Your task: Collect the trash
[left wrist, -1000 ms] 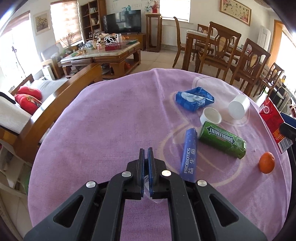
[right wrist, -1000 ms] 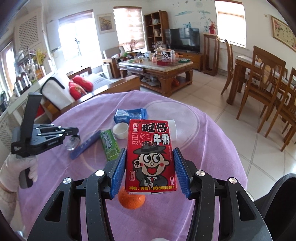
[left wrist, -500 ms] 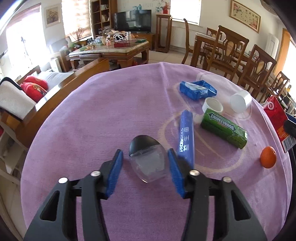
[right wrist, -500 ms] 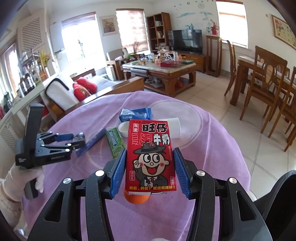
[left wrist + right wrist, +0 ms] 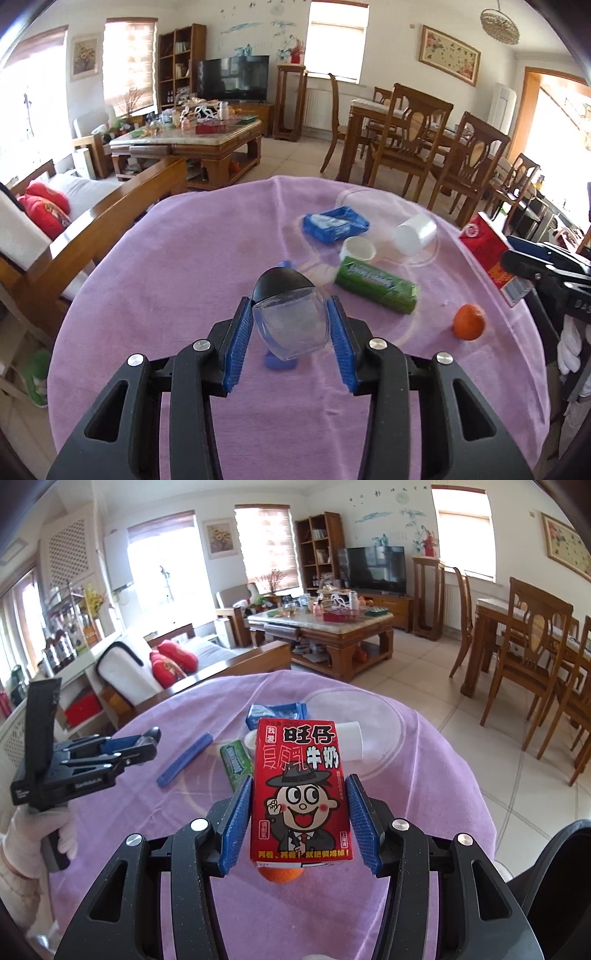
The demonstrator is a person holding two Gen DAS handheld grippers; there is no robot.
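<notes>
Left gripper, fingers just opened, is clamping a clear bottle at lower centre, cap pointing away. Right gripper is clamping the red carton, upright, centre frame, over the table.

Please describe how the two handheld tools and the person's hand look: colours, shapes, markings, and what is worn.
Both tools are matte black with angular, cut-out linkage arms, silver round screws and blue ribbed pads: the left tool and the right tool. The left tool's side carries small white lettering, too small to read. The hand on its black handle wears a white glove.
</notes>
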